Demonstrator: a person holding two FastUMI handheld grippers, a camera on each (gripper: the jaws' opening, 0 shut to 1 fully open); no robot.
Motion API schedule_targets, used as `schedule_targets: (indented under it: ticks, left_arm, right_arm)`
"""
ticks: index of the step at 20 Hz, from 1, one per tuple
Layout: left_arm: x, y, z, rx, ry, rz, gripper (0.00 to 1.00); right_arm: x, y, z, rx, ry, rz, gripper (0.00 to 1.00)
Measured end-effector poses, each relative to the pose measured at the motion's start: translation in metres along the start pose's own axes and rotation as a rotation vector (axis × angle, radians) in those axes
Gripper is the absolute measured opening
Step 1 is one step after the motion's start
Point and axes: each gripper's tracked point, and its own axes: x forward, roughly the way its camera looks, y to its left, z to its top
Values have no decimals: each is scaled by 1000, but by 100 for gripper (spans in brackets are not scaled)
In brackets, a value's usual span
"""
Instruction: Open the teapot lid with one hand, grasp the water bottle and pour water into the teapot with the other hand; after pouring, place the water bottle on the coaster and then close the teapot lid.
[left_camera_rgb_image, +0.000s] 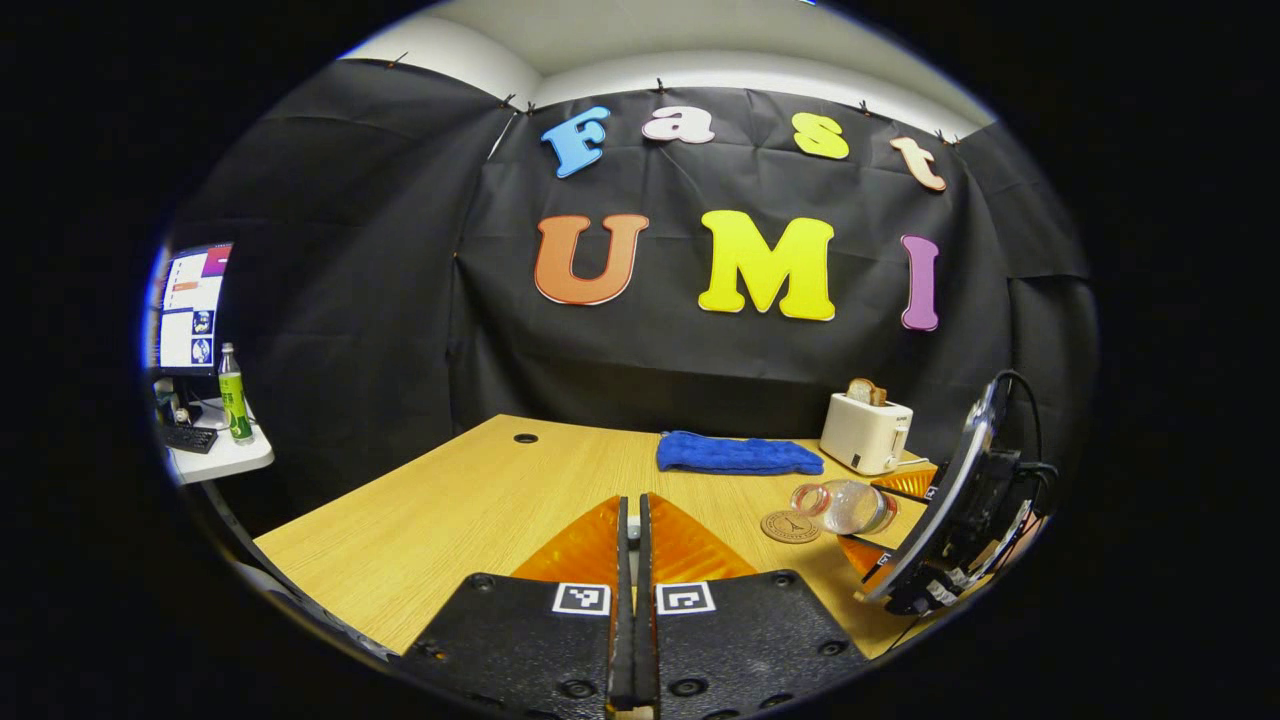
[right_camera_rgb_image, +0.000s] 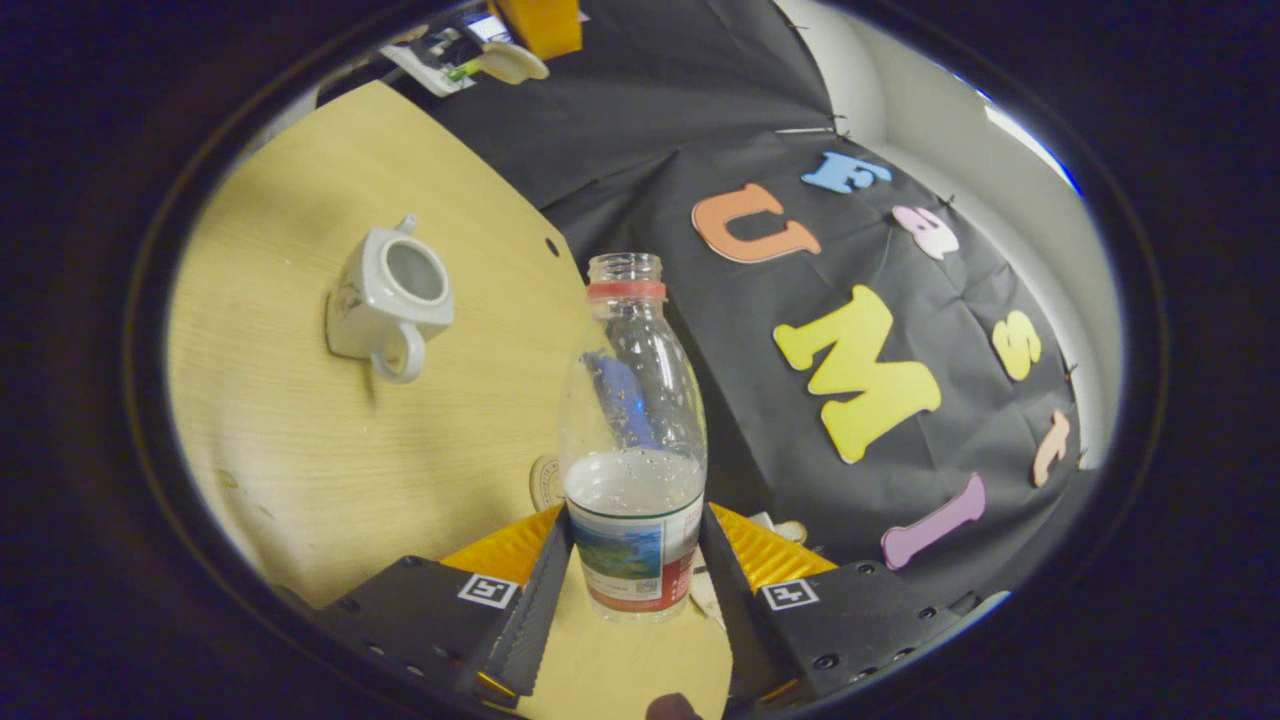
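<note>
- Water bottle (right_camera_rgb_image: 633, 440): uncapped, part full, clamped between the two fingers of the right gripper (right_camera_rgb_image: 632, 590) low on its labelled body. Its neck runs straight away from the gripper along the fingers.
- In the left gripper view the same bottle (left_camera_rgb_image: 843, 506) lies tipped near level over the table (left_camera_rgb_image: 480, 500), mouth toward the room's middle, held up off the wood by the right gripper (left_camera_rgb_image: 905, 520).
- Water sits toward the gripped end; whether any is leaving the mouth I cannot tell.
- Teapot (right_camera_rgb_image: 388, 298): on the table, lid off, opening bare. In the right gripper view it sits up and to the left of the bottle's mouth, well apart from it. Handle on the near side, spout on the far side.
- Key relation: the bottle's long axis points past the teapot, not at it. My judgement: the mouth must swing across and come over the opening before a pour lands, or water goes onto the wood.
- Coaster (left_camera_rgb_image: 790, 526): flat on the table, just beside the bottle's mouth in the left gripper view, bare. The right gripper is the nearer one to it.
- Left gripper (left_camera_rgb_image: 633, 540): fingers pressed together, nothing visible between them. Teapot lid's whereabouts: cannot tell.
- Beyond: blue cloth (left_camera_rgb_image: 738, 455) and toaster (left_camera_rgb_image: 865, 430) at the table's back.
</note>
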Motion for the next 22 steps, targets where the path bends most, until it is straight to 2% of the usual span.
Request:
schedule_targets:
  ticks: [5,6,9,22]
  left_arm:
    - [0,13,-1,-3,1,14,3]
    - [0,16,-2,-10,6,20,3]
    - [-1,22,-2,-19,4,29,3]
    - [-3,38,-4,-43,9,50,3]
  right_arm:
    - [9,9,8,-187,-35,-11,75]
    - [11,10,9,-224,-43,-15,72]
    - [13,10,13,-329,-64,-38,75]
    - [8,6,40,-604,-158,-115,73]
